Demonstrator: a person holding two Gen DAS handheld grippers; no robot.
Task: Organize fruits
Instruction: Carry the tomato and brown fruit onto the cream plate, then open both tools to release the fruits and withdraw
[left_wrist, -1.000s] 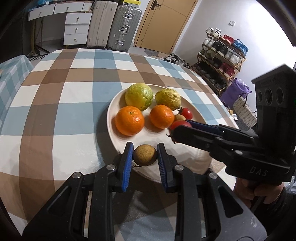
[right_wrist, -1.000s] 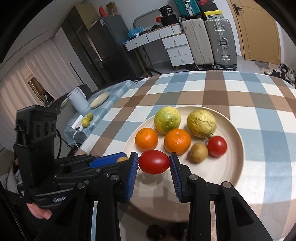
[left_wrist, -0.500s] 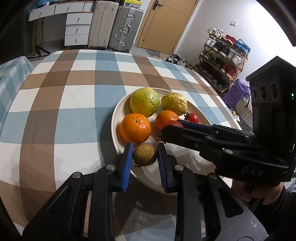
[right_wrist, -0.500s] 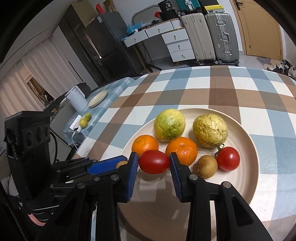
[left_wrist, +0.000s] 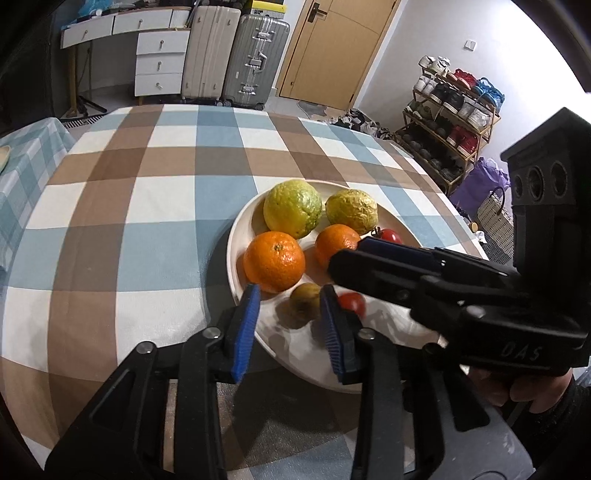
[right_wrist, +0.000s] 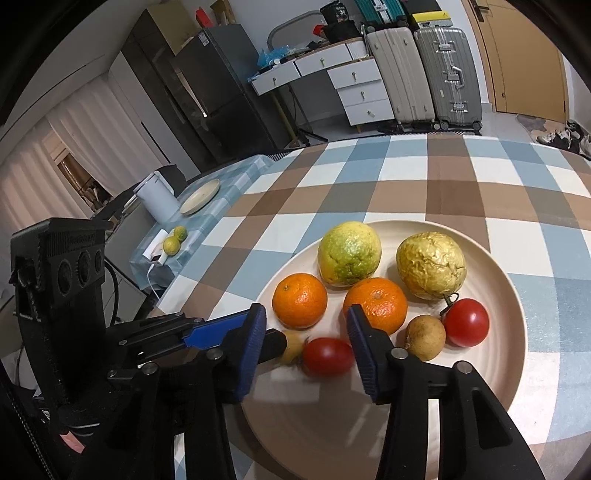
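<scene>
A cream plate (left_wrist: 295, 347) (right_wrist: 498, 362) on the checked table holds two green-yellow citrus fruits, two oranges (left_wrist: 275, 260) (right_wrist: 300, 301), a stemmed tomato (right_wrist: 465, 322) and a brown round fruit (right_wrist: 424, 336). My left gripper (left_wrist: 288, 328) is open; a small brown fruit (left_wrist: 305, 301) lies on the plate between its fingers, free. My right gripper (right_wrist: 306, 349) is open; a red tomato (right_wrist: 328, 355) (left_wrist: 351, 303) lies on the plate between its fingers, blurred. The two grippers are close together over the plate's near edge.
The checked tablecloth (left_wrist: 129, 221) spreads left and beyond the plate. A side table holds a white kettle (right_wrist: 157, 197), a plate and two limes (right_wrist: 173, 240). Suitcases, drawers and a shoe rack (left_wrist: 454, 110) stand beyond the table.
Both grippers have opened. The left one let go of the small brown fruit and the right one let go of the red tomato; both fruits now lie on the plate.
</scene>
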